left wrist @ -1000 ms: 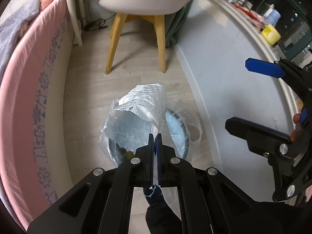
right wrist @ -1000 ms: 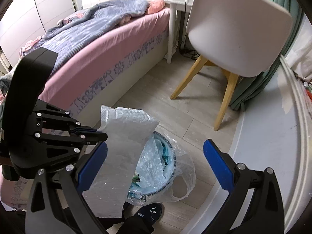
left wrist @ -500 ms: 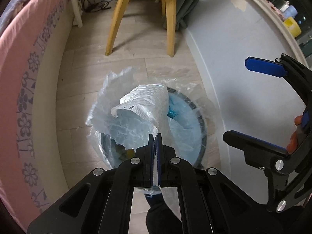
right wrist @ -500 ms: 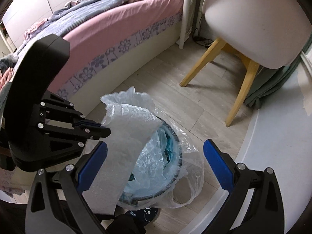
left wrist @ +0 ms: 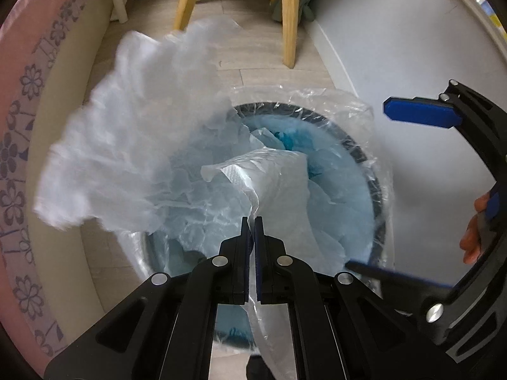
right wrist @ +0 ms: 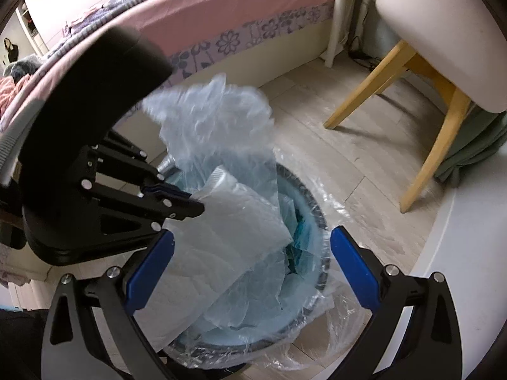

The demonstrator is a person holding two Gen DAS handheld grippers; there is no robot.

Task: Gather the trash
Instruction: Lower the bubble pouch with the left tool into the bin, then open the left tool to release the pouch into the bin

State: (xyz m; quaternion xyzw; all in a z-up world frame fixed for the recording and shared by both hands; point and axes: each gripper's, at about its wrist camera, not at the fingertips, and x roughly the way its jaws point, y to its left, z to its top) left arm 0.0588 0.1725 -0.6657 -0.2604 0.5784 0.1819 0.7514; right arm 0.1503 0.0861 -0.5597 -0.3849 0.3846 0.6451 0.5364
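My left gripper [left wrist: 252, 221] is shut on a clear plastic wrapper [left wrist: 272, 174] and holds it over the mouth of a round trash bin [left wrist: 361, 152] lined with a clear bag. The wrapper hangs partly inside the bin. A loose flap of the liner bag [left wrist: 133, 133] billows up at the bin's left side. In the right wrist view the left gripper [right wrist: 193, 201] grips the wrapper [right wrist: 234, 221] above the bin [right wrist: 317, 221]. My right gripper [right wrist: 250, 266] is open and empty, close above the bin's near rim; it also shows in the left wrist view [left wrist: 393, 190].
A pink bed [right wrist: 221, 9] with a floral band runs along the left. A white chair with wooden legs [right wrist: 440, 101] stands beyond the bin. A white curved wall or counter base [left wrist: 396, 47] lies to the right. Wood floor surrounds the bin.
Both grippers have come down much closer to the bin. The wrapper has dropped from above the bin into its mouth. The liner flap has billowed up.
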